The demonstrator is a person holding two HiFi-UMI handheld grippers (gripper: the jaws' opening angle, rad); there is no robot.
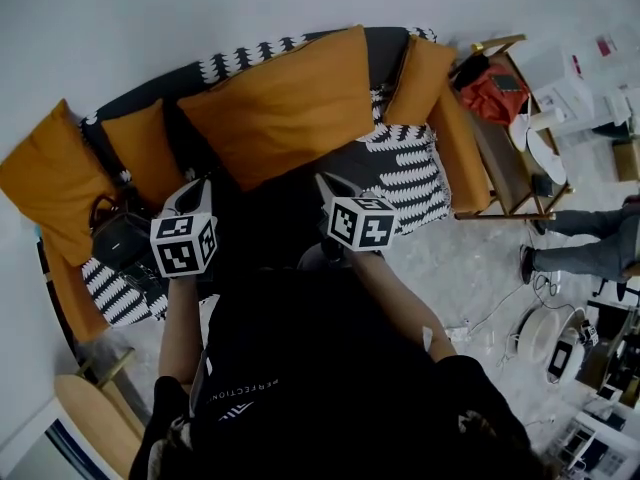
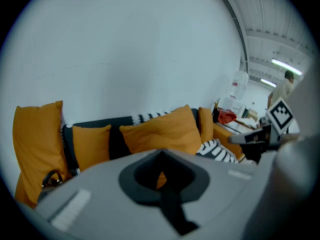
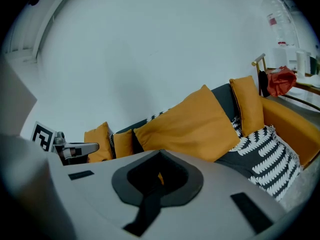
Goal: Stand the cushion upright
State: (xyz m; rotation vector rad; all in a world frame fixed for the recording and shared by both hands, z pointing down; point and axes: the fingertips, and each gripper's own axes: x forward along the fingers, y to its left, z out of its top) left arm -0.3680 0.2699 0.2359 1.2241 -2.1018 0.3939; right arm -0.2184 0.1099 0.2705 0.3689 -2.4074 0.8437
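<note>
A large orange cushion (image 1: 285,103) leans upright against the back of the dark sofa (image 1: 300,183); it also shows in the left gripper view (image 2: 160,131) and the right gripper view (image 3: 192,126). My left gripper (image 1: 203,183) hovers in front of the sofa, left of the cushion, shut with nothing between its jaws. My right gripper (image 1: 325,180) hangs just below the cushion's lower right corner, also shut and empty. Neither gripper touches the cushion.
Smaller orange cushions stand at the sofa's left (image 1: 145,148), far left (image 1: 45,183) and right end (image 1: 420,78). A black-and-white patterned throw (image 1: 410,173) covers the seat. A black bag (image 1: 120,233) sits at the left. A wooden side table (image 1: 515,168) holds a red bag (image 1: 495,93). A person's legs (image 1: 580,243) are at the right.
</note>
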